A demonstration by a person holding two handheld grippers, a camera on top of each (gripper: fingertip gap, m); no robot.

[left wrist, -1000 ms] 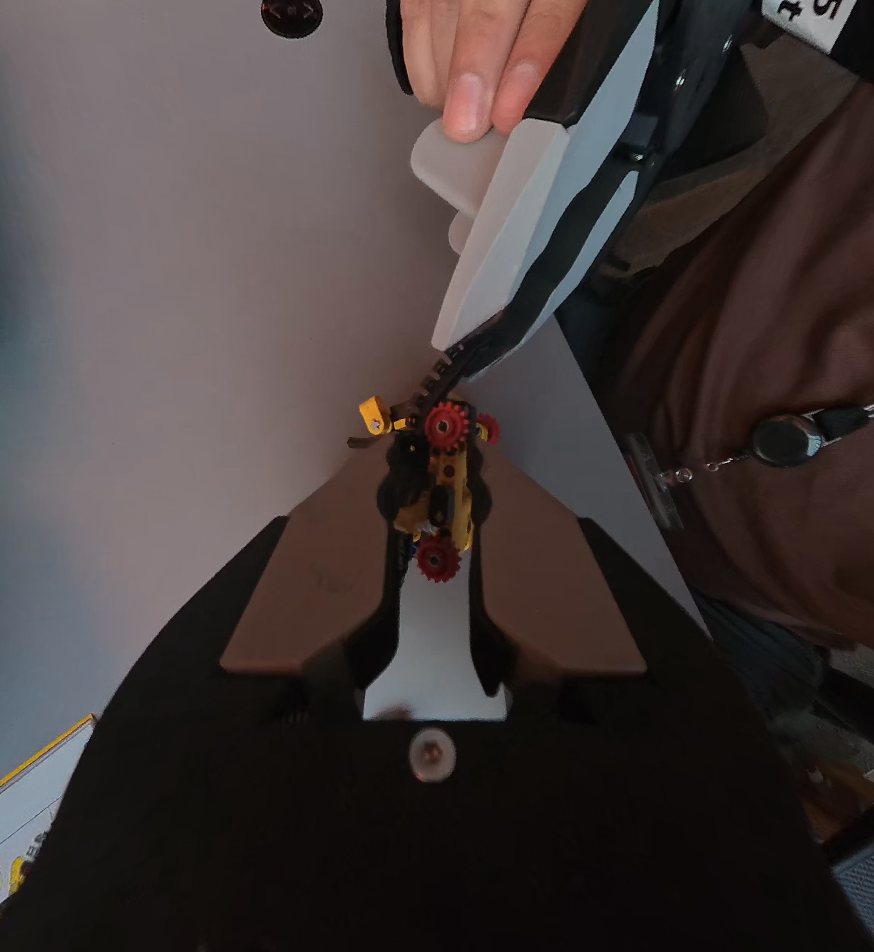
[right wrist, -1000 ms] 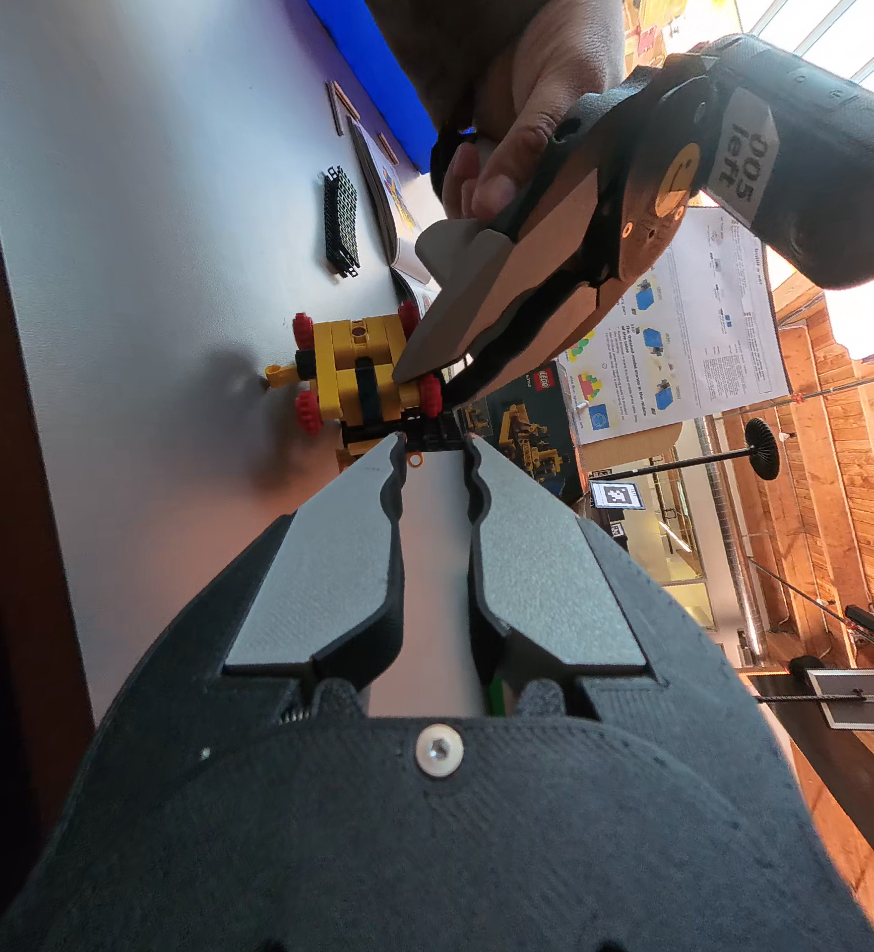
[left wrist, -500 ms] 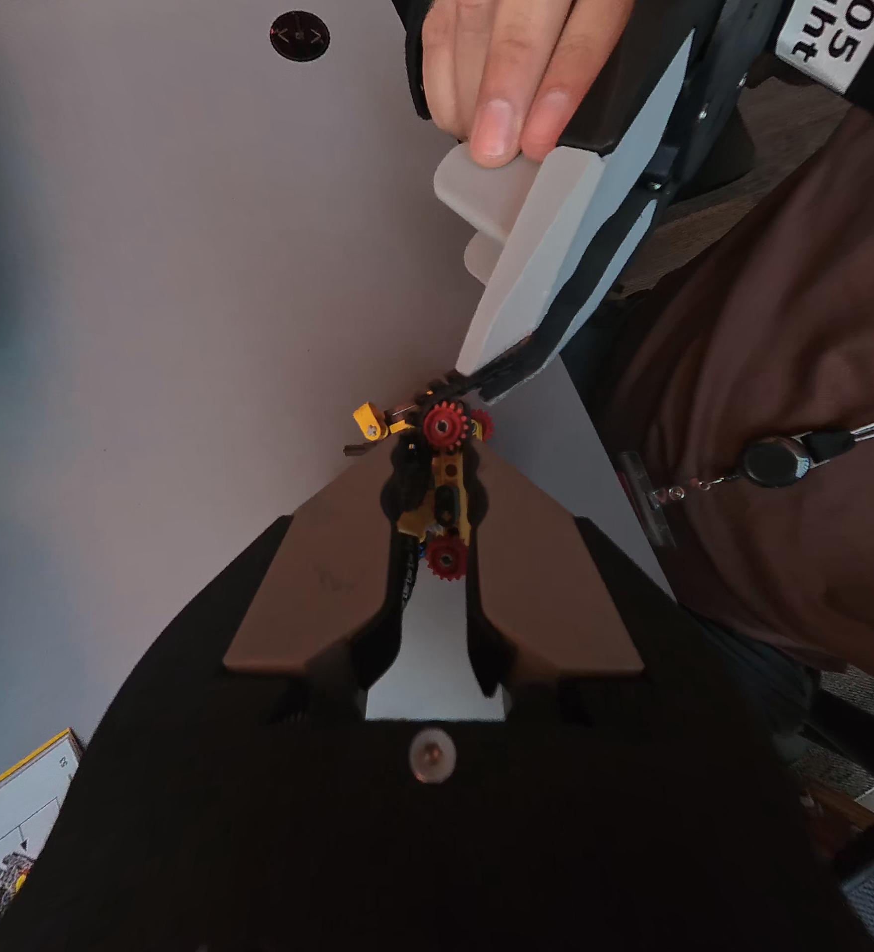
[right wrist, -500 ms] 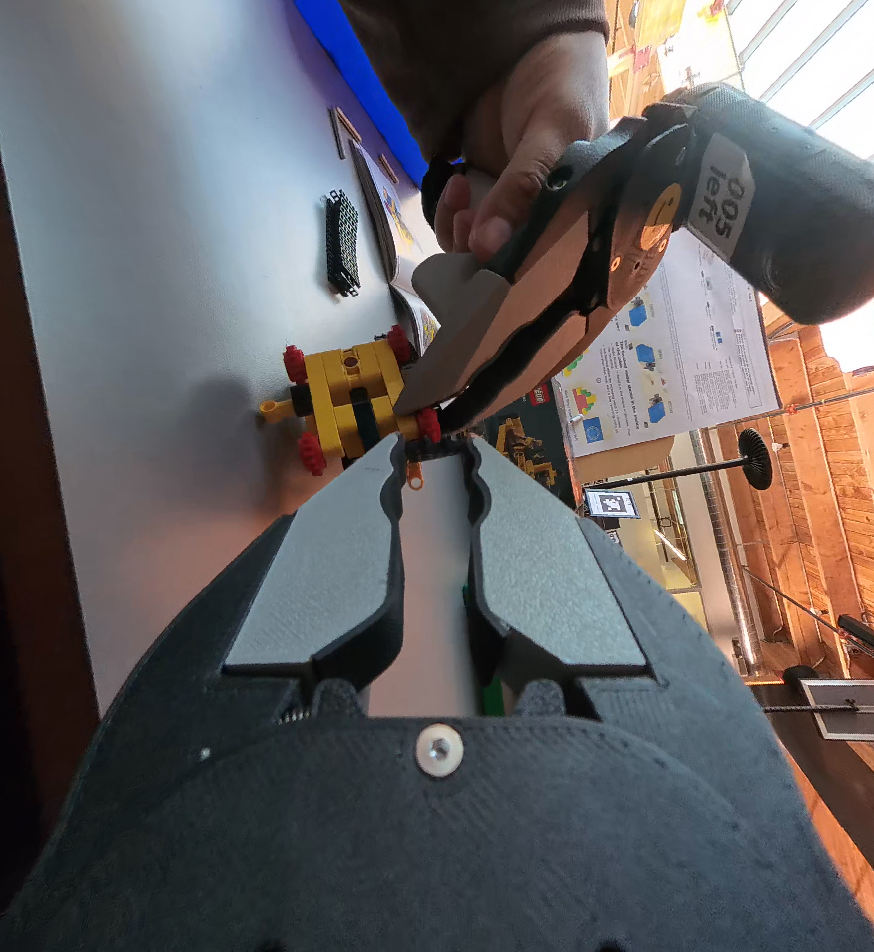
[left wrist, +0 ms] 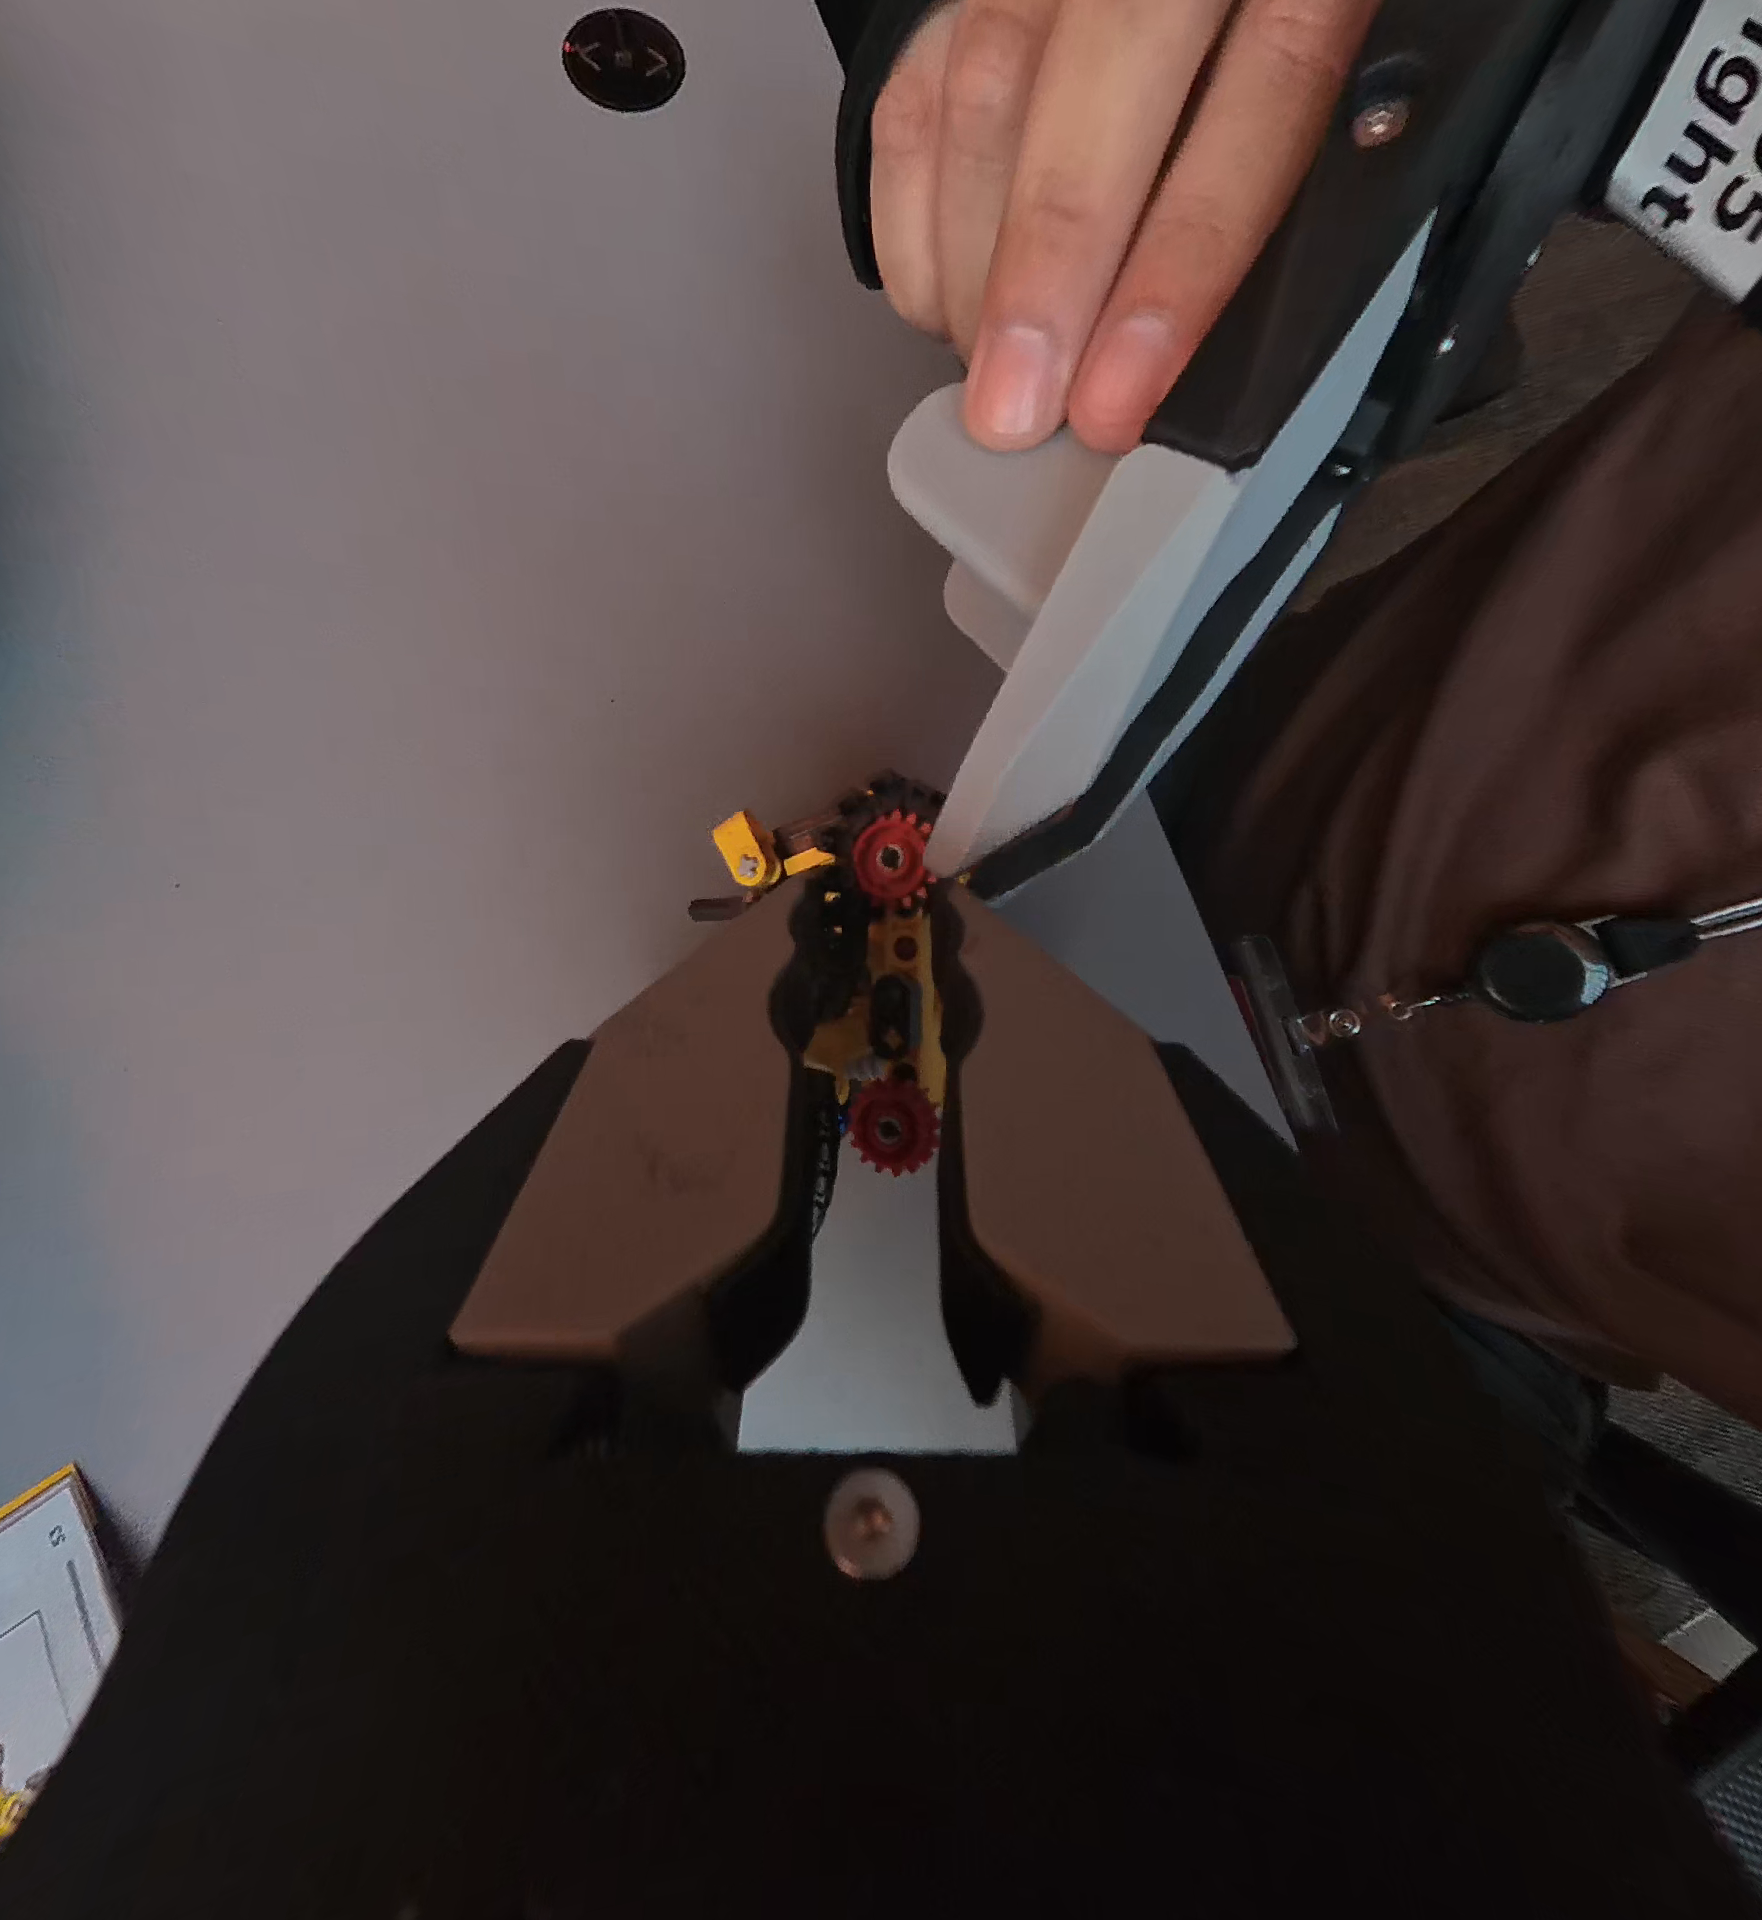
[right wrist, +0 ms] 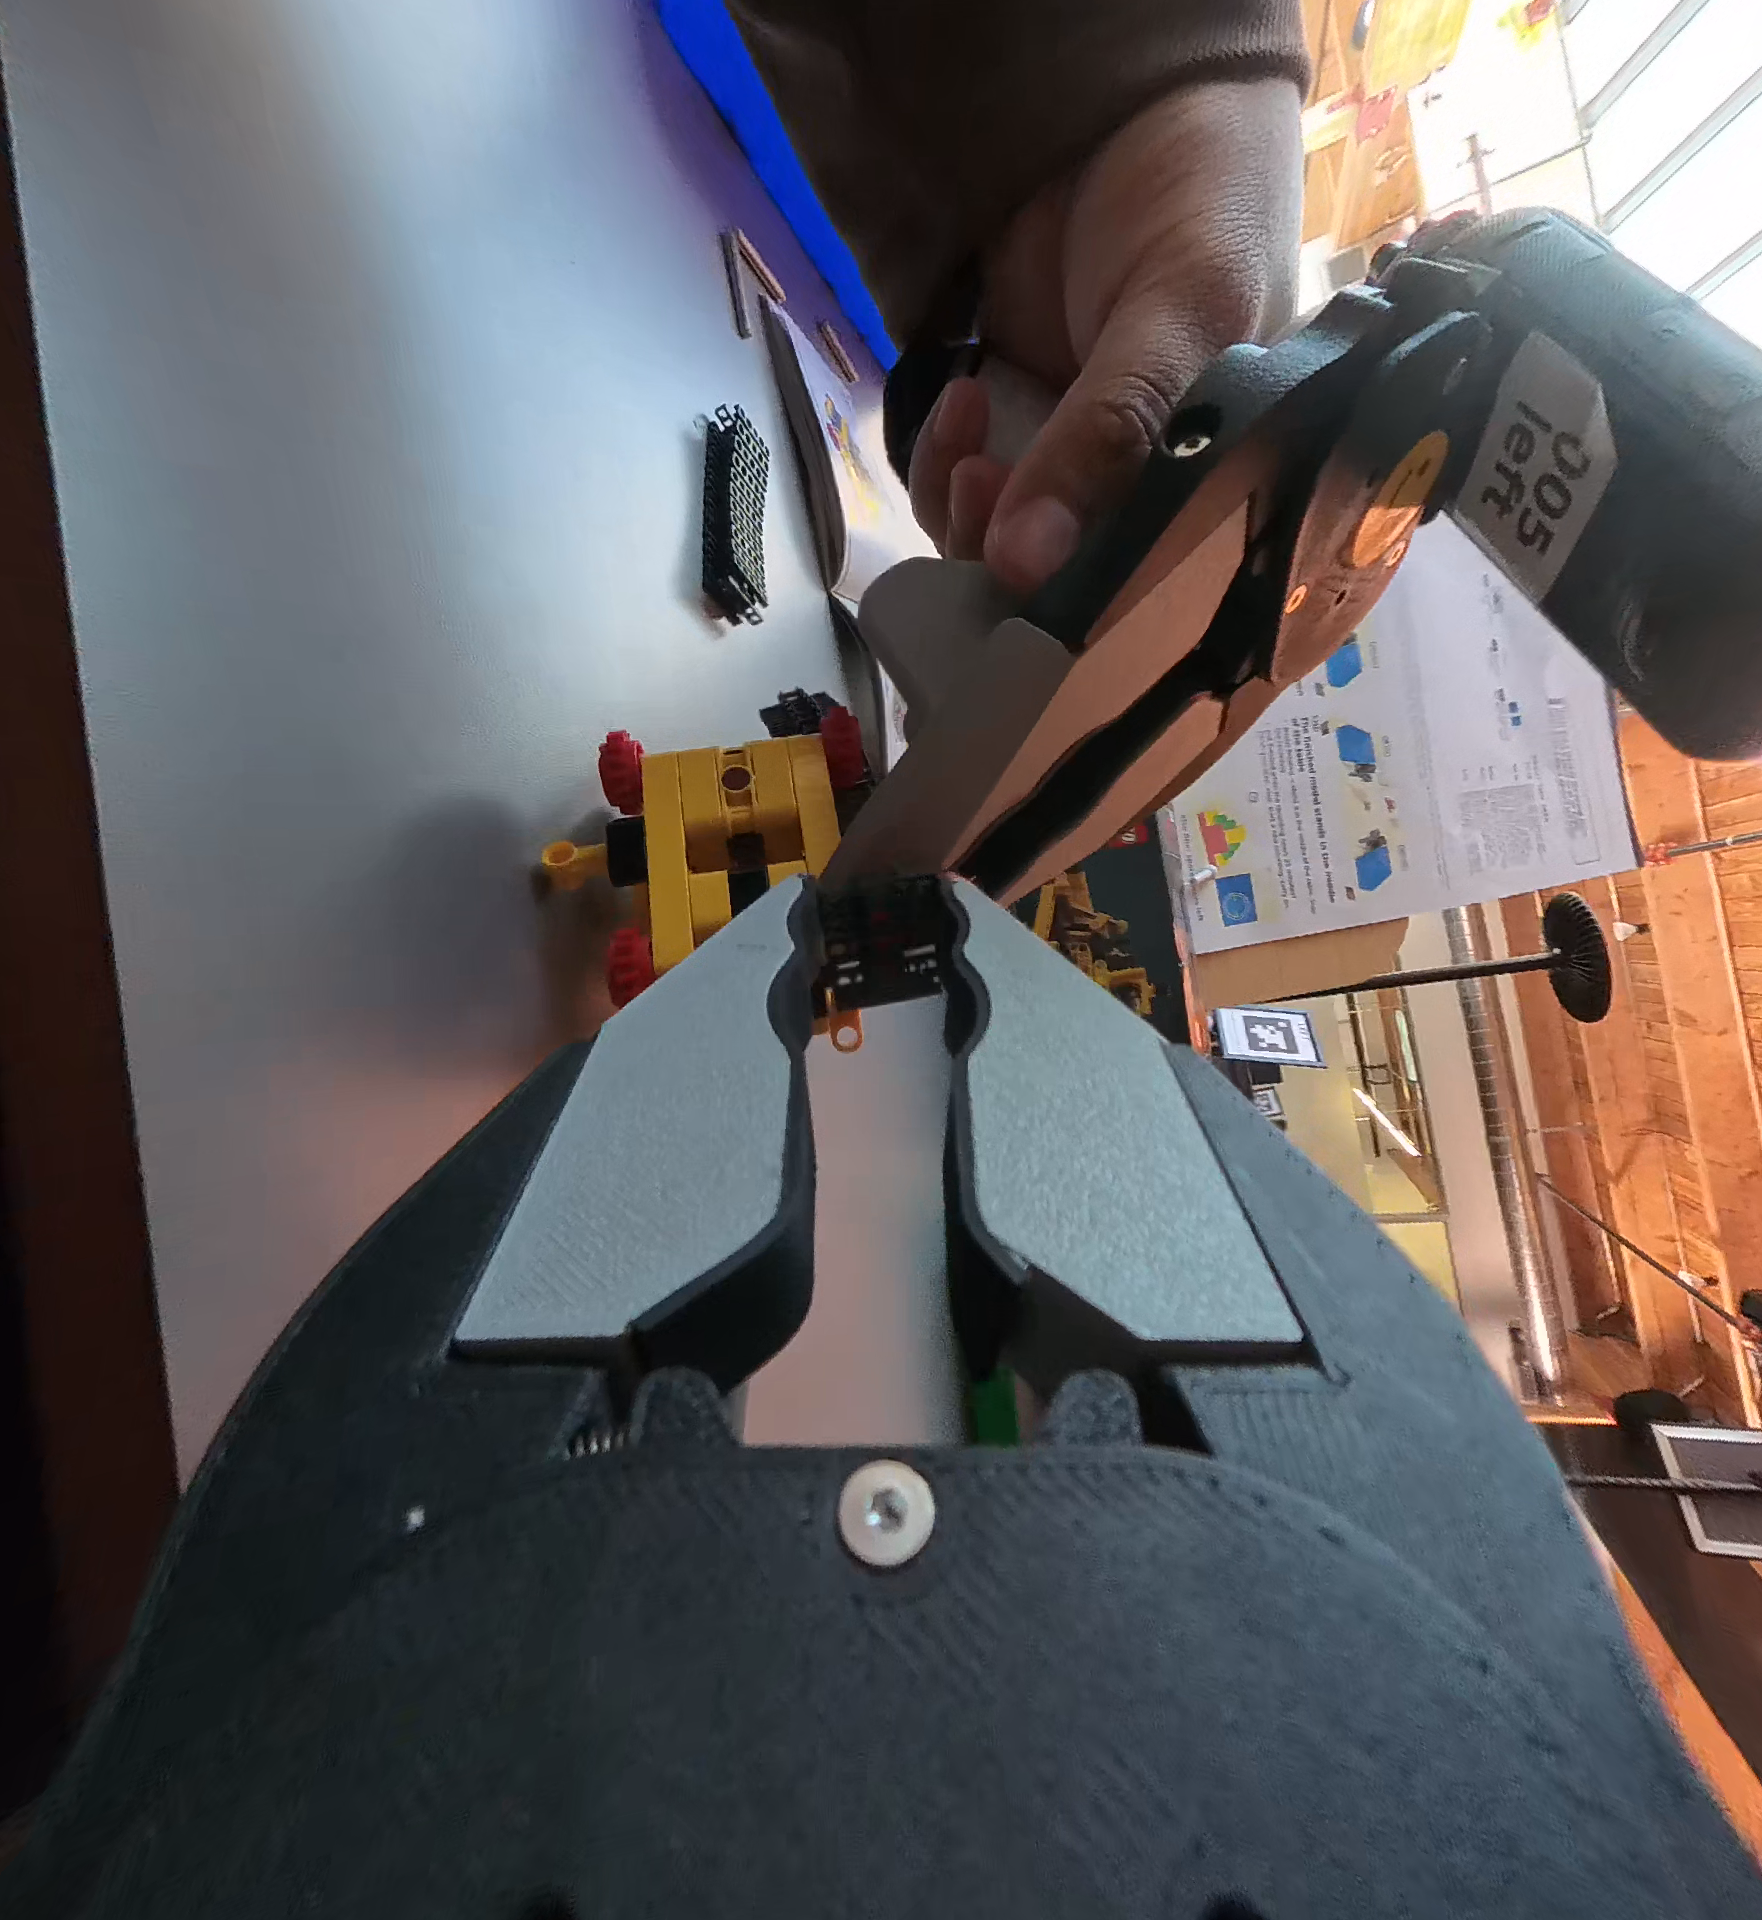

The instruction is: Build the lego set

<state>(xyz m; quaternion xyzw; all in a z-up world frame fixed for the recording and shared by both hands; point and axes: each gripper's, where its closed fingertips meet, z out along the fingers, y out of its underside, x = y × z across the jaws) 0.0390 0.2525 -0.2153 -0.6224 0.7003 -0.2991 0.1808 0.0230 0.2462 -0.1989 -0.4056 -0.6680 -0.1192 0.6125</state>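
A small yellow lego chassis (left wrist: 898,1003) with red gears (left wrist: 889,855) is held off the grey table. My left gripper (left wrist: 882,935), with brown fingers, is shut on its sides. My right gripper (left wrist: 955,862), with grey fingers, comes in from the upper right and touches the top gear. In the right wrist view the right gripper (right wrist: 877,925) is shut on a black track strip (right wrist: 877,951) right against the chassis (right wrist: 731,821). The left gripper (right wrist: 887,847) reaches the chassis from the upper right. The track (left wrist: 833,935) curls over the top gear.
A second black track strip (right wrist: 737,520) lies on the table (right wrist: 389,416) farther off, beside an instruction booklet (right wrist: 825,447). The booklet's corner also shows in the left wrist view (left wrist: 4,1662). A person's brown sleeve (left wrist: 1531,727) and badge reel (left wrist: 1537,971) are at the right. Left and right tips are no more than a few centimetres apart.
The right gripper has moved in toward the chassis. The black track, stretched out from the gear a second ago, now lies wrapped over the top red gear.
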